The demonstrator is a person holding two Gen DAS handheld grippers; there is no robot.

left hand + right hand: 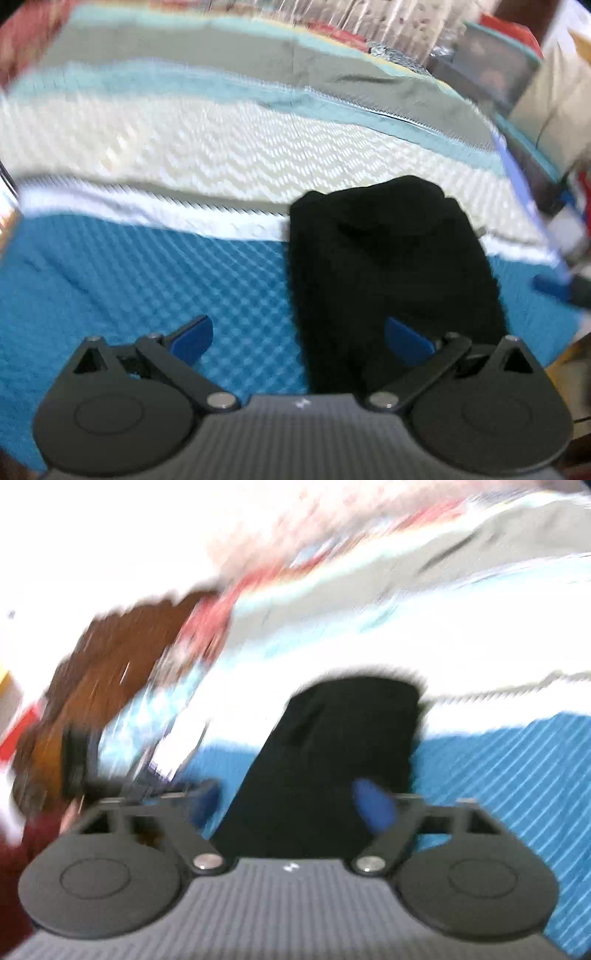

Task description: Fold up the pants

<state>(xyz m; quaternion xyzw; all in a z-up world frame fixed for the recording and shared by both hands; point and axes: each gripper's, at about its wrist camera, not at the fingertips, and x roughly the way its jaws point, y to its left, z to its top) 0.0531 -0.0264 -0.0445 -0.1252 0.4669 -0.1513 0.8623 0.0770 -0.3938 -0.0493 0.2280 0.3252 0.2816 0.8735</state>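
I judge the fold is essentially made: the black, soft-knit pants (388, 277) lie as a compact oblong bundle on the blue-and-cream waffle-textured bedspread (147, 266), straddling the line where the blue band meets the white one, toward the right of the bed in the left wrist view. What remains, as I read it, is to draw both tools clear without dragging the cloth, so I would lift straight off and away, keeping the blue pads above the fabric, and only come back to press a corner flat if an edge springs up; the far end looks slightly humped and may want that. My left gripper (299, 338) stands wide apart with nothing between its blue fingertips (194, 338); the right one of them overlaps the near edge of the bundle in the view, but whether it touches I cannot tell. My right gripper (291, 805) is likewise spread wide and clamps nothing, the near end of the pants lying between its fingers with the pads apart from it. The right wrist view is badly smeared, so finer detail there escapes me.
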